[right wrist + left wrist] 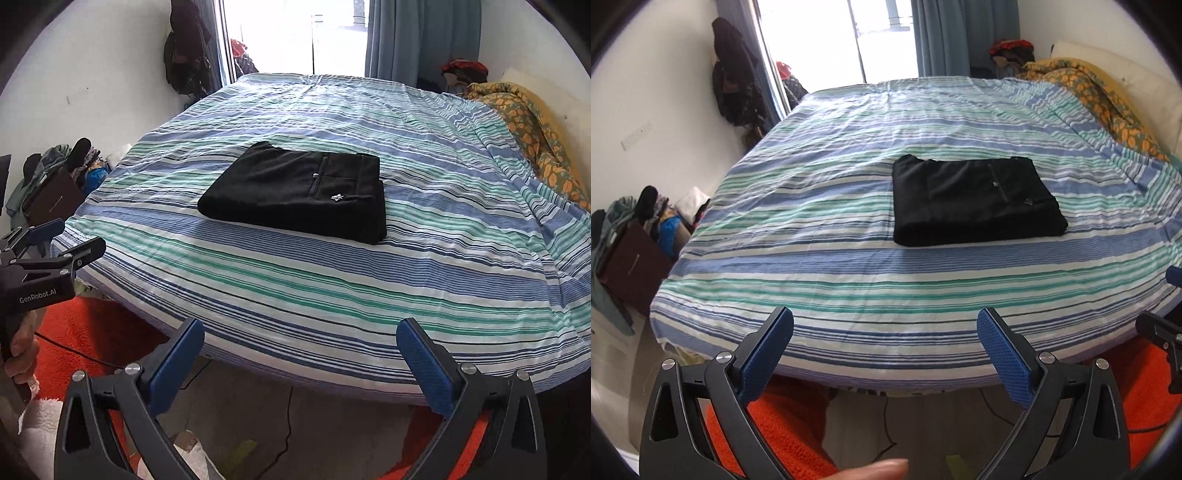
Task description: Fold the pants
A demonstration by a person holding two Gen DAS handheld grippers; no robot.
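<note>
Black pants folded square, at twelve o'clock on striped bed — done, seemingly. Left gripper, right gripper wide open, empty — best withdrawn without brushing fabric.

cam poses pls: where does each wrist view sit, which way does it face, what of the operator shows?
Left wrist: off the bed's near edge, angled down at the folded black pants; own open left gripper, a fingertip.
Right wrist: alongside, same heading; own open right gripper, the left gripper and the hand holding it.
Shared: bed, pants, window, orange blanket.
</note>
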